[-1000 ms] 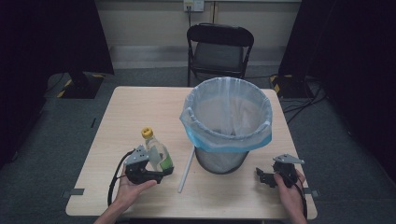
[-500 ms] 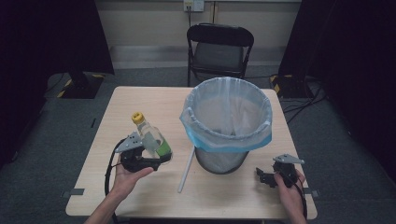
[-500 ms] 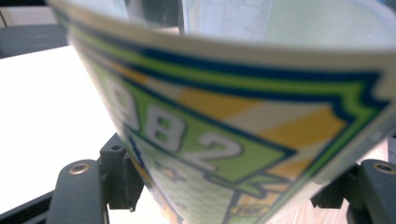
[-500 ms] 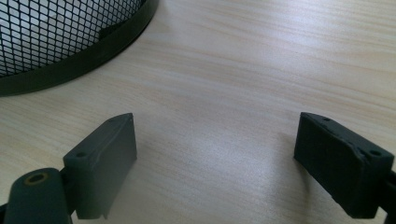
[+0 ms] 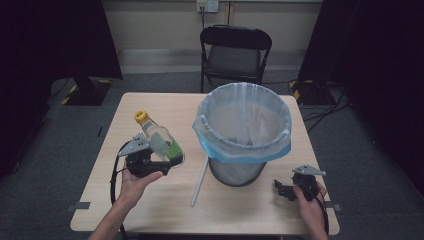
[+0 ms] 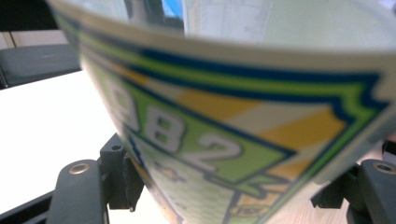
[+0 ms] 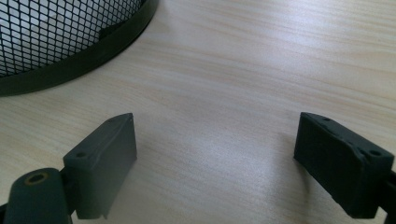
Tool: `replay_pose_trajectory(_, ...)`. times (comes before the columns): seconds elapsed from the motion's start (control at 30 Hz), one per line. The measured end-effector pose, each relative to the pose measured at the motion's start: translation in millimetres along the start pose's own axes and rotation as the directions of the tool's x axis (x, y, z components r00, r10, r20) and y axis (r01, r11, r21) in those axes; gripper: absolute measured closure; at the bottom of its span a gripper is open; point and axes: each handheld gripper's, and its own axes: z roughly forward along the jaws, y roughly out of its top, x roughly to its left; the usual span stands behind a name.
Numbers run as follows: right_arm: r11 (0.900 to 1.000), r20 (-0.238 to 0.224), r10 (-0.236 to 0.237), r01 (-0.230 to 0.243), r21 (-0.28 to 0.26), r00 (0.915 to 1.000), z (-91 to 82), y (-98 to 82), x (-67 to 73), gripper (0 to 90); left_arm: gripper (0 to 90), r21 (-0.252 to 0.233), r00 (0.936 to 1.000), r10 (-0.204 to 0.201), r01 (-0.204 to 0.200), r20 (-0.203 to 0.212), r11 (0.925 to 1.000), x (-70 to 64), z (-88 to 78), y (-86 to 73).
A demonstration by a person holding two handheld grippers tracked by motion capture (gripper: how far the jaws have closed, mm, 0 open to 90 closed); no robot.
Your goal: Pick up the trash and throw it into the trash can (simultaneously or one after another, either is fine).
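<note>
Left gripper [image 5: 161,161] is lifted off the bench [image 5: 240,210], fingers clamped on the lower body of a clear plastic bottle [image 5: 159,140] at its green label. Bottle tilts, yellow cap [image 5: 141,117] up and away toward the far left, base toward the bin. Left gripper view: the label [image 6: 224,140] sits right against the camera, green, yellow and blue with digits "982", one black finger [image 6: 116,177] touching it at each side, pale bench behind.

Right gripper [image 5: 287,190] rests low at the near right of the bench, held by the right hand [image 5: 310,202], fingers spread wide with nothing between them. Right gripper view: two black pads [image 7: 109,158] well apart over bare wood grain, black mesh wall and base ring of the waste bin [image 7: 60,42] at upper left, near but not touching.

Waste bin [image 5: 242,132] stands mid-bench, lined with a translucent bag with a blue edge folded over the rim. A white stick [image 5: 199,182] lies on the bench just left of the bin base, between the two grippers. Folding chair [image 5: 235,52] stands beyond the far edge
</note>
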Motion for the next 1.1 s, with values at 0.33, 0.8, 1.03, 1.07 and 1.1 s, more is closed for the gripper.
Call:
replay_pose_trajectory(0.33, 1.0, 0.0, 0.0, 0.0, 0.0, 1.0, 0.0, 0.0, 0.0, 12.0, 27.9, -0.034, 0.9989, 0.036, -0.035, 0.029, 0.9988, -6.5, -1.5, 28.9)
replay_pose_trajectory(0.8, 1.0, 0.0, 0.0, 0.0, 0.0, 1.0, 0.0, 0.0, 0.0, 12.0, 27.9, -0.122, 0.9965, 0.078, -0.073, 0.032, 0.9898, -9.1, -2.9, 76.5)
replay_pose_trajectory(1.03, 1.0, 0.0, 0.0, 0.0, 0.0, 1.0, 0.0, 0.0, 0.0, 12.0, 27.9, -0.141, 0.9955, 0.092, -0.088, 0.023, 0.9862, -7.4, -2.1, 98.9)
replay_pose_trajectory(1.07, 1.0, 0.0, 0.0, 0.0, 0.0, 1.0, 0.0, 0.0, 0.0, 12.0, 27.9, -0.145, 0.9954, 0.092, -0.088, 0.024, 0.9855, -7.3, -2.1, 101.9)
replay_pose_trajectory(1.1, 1.0, 0.0, 0.0, 0.0, 0.0, 1.0, 0.0, 0.0, 0.0, 12.0, 27.9, -0.15, 0.9952, 0.095, -0.09, 0.025, 0.9847, -7.2, -2.2, 104.8)
